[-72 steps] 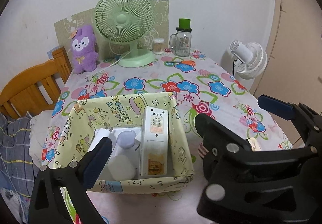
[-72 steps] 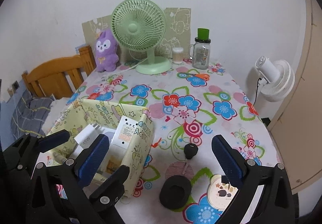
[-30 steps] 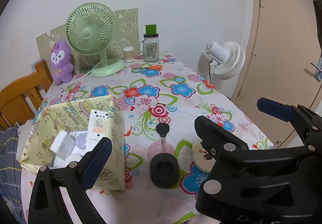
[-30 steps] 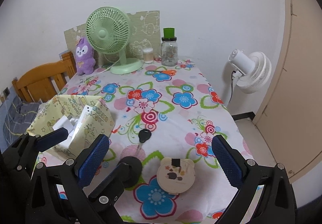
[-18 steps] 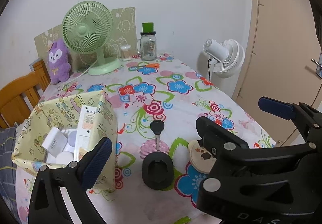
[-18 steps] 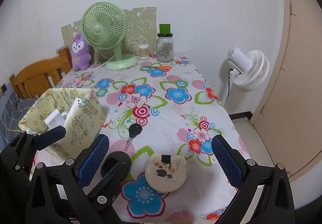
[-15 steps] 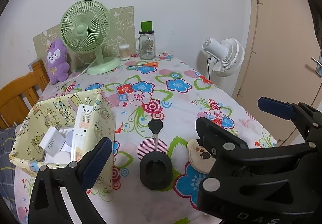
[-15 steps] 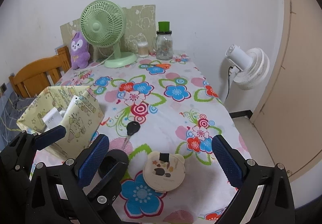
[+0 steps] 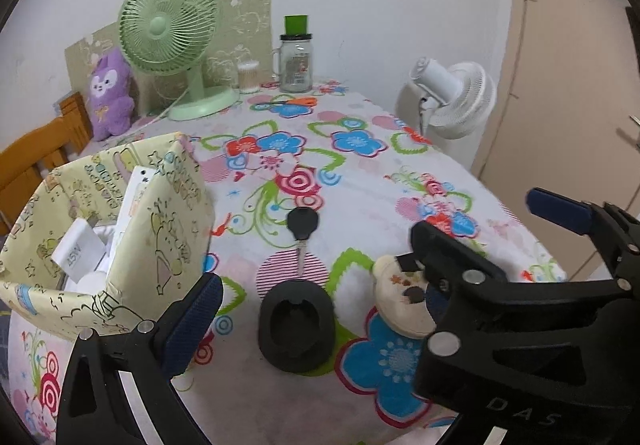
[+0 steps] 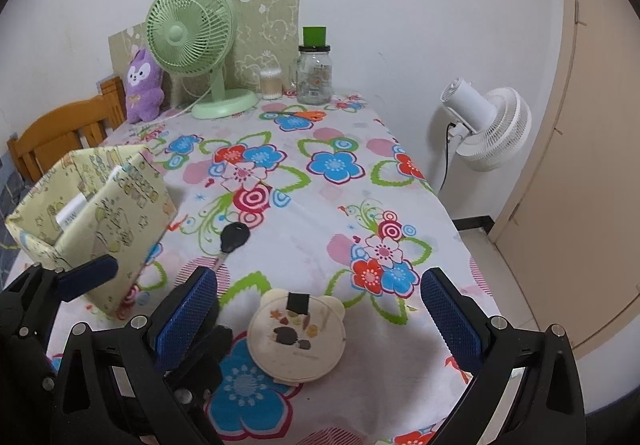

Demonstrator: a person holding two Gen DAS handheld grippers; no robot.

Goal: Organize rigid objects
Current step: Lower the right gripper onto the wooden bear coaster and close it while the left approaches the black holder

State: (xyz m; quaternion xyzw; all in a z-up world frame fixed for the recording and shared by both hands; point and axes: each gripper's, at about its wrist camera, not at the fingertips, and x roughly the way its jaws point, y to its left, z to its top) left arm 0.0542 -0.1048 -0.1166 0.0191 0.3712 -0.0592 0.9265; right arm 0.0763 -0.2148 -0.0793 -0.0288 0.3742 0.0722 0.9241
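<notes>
A yellow patterned fabric bin (image 9: 160,245) (image 10: 116,213) on the table's left holds a white remote (image 9: 134,197) and a white charger (image 9: 76,249). A black key (image 9: 303,224) (image 10: 234,237), a black oval holder (image 9: 296,325) and a cream bear-shaped compact (image 9: 400,301) (image 10: 296,337) lie on the floral cloth near the front edge. My left gripper (image 9: 364,249) is open and empty above the holder. My right gripper (image 10: 320,305) is open and empty around the compact.
A green desk fan (image 10: 192,41), purple plush (image 10: 142,85), glass jar with green lid (image 10: 314,73) and cotton-swab pot (image 10: 270,83) stand at the table's back. A wooden chair (image 10: 60,133) stands left, a white floor fan (image 10: 488,125) and a door right.
Both grippers have pulled back and swung right from over the bin, bringing the key, holder and compact into view, then dropped closer to them. Both stay open.
</notes>
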